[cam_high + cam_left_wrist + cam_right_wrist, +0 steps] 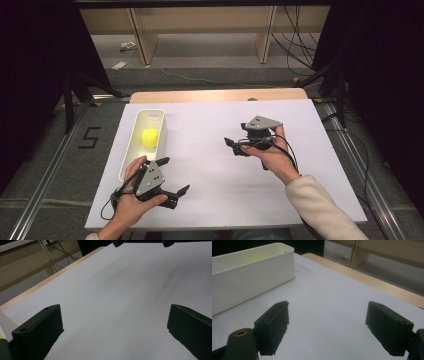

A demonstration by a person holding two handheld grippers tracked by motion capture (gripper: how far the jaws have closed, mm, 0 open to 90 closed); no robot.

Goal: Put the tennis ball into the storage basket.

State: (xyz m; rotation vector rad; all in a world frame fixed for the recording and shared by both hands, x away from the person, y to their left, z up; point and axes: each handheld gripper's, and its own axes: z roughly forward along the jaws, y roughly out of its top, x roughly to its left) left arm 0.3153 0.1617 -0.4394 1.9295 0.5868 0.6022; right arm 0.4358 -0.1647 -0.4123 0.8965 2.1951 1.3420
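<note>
I see a yellow ball [149, 137] lying in a long white bin [131, 150] near the left edge of the desk [210, 175]. So I think the ball is already put away, and I am at the end of the job, with both tools out in the open.

My left tongs [174, 176] are wide open and hold nothing. They hang near the front edge of the desk, just beside the near end of the bin. In the left gripper view the jaws stand far apart over bare white desk.

My right tongs [234, 146] are open too, and empty. They sit over the middle of the desk and point toward the bin, well apart from it. In the right gripper view I see the bin's [249, 277] side wall ahead.

If I must pick the ball up again, I should lift the tongs over the bin wall first, then come down on the ball. The desk has lots of free room in the middle and on the right. The bin wall is the one thing I could bump.
</note>
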